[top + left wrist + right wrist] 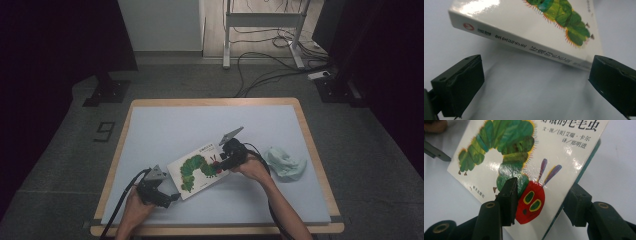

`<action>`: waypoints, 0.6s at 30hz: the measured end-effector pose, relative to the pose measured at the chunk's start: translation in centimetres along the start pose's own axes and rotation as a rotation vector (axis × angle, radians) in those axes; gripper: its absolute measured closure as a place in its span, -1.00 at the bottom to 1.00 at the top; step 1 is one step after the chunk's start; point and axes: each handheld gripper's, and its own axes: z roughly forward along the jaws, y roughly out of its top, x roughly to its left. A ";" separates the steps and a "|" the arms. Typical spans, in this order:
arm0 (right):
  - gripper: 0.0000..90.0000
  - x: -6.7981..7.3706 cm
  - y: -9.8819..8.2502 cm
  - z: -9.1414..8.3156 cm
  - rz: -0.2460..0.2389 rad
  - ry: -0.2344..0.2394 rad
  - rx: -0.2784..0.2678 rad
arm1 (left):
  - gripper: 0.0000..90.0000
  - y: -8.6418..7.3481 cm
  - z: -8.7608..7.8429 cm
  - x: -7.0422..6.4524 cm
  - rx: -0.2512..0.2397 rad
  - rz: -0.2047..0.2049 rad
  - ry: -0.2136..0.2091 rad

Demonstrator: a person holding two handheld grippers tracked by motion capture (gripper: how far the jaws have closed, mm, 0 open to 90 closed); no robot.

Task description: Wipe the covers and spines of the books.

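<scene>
A picture book [197, 170] with a green caterpillar on its white cover lies on the pale blue table top [210, 120]. My right gripper [220, 162] is at the book's right edge. In the right gripper view the book [506, 150] slants across the gap of my right gripper [542, 186]. One jaw lies over the caterpillar's red head, the other is under the book's edge, and the two stand well apart. My left gripper [172, 196] is open and empty just short of the lower left corner. In its own view the left gripper [536, 82] faces the book's spine [524, 45].
A crumpled pale green cloth [285, 162] lies on the table to the right of my right hand. A wooden rim [215, 101] frames the table. Beyond it, cables and a desk frame [262, 30] stand on the grey floor.
</scene>
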 end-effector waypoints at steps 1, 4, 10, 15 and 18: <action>0.08 0.1 0.0 -0.1 -0.008 -0.007 0.001 | -1.00 0.1 0.0 -0.1 -0.004 0.000 -0.009; 0.09 0.5 -0.1 -0.4 -0.018 -0.023 0.001 | -1.00 0.3 0.2 -0.4 -0.022 -0.010 -0.028; 0.09 0.8 -0.6 -0.6 -0.017 -0.037 -0.025 | -0.97 0.4 0.5 -0.9 -0.016 -0.007 -0.034; 0.09 1.0 -0.8 -0.7 -0.011 -0.048 -0.041 | -0.64 0.5 0.9 -1.5 -0.033 -0.015 -0.082; 0.09 1.2 -0.8 -0.9 -0.010 -0.055 -0.049 | -0.53 0.6 1.1 -2.3 -0.007 0.035 -0.052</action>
